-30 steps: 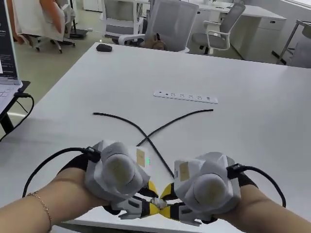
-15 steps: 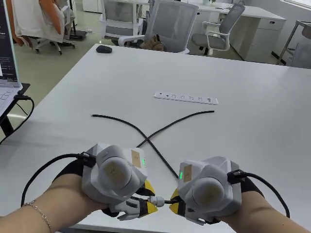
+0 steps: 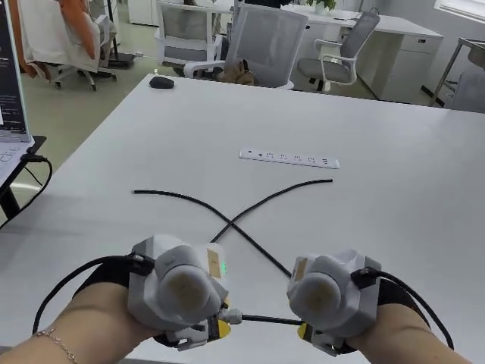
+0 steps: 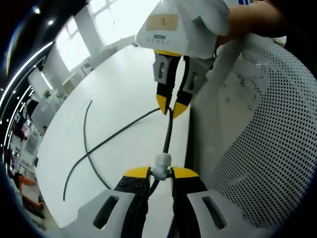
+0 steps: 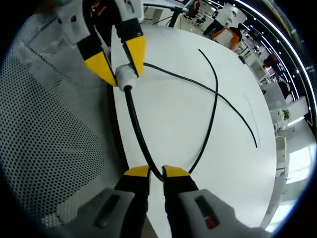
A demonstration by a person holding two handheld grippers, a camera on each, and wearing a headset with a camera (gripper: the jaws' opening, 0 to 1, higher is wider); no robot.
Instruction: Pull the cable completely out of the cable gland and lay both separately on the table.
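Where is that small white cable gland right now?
Head view, bottom centre: the cable gland is pinched in the left gripper, with the black cable running from it to the right gripper.

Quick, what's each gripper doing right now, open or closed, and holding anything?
The left gripper is shut on the cable gland.
The right gripper is shut on the cable.
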